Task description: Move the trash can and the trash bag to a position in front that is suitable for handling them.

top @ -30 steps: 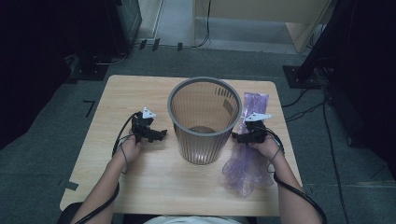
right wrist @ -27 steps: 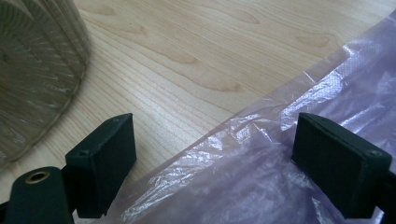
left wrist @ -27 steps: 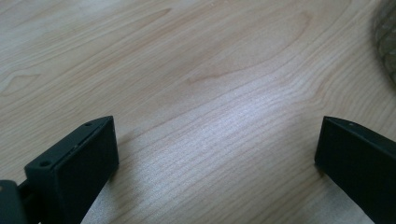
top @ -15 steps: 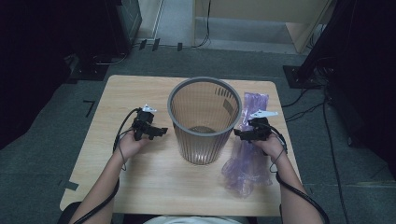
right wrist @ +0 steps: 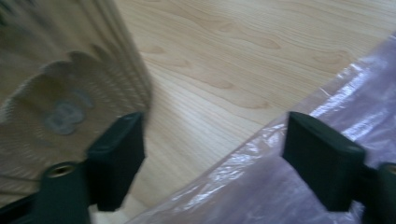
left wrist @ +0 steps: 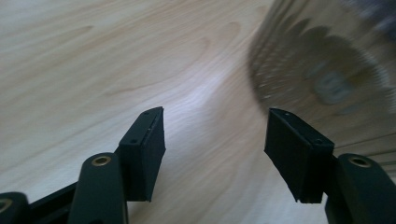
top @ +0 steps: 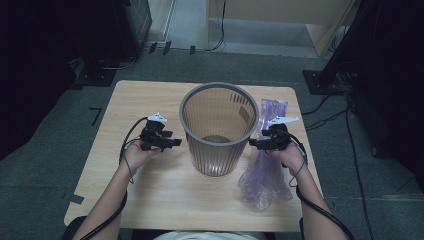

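A grey mesh wastebasket stands upright at the centre of the wooden table, with the left gripper just beside it at 9 o'clock, its jaws spread apart and empty over bare wood and pointing toward the basket wall. The right gripper sits at the basket's 3 o'clock, its jaws also wide apart and holding nothing, hovering above a crumpled purple plastic bag that lies flat along the table's right side from 1 to 5 o'clock of the basket
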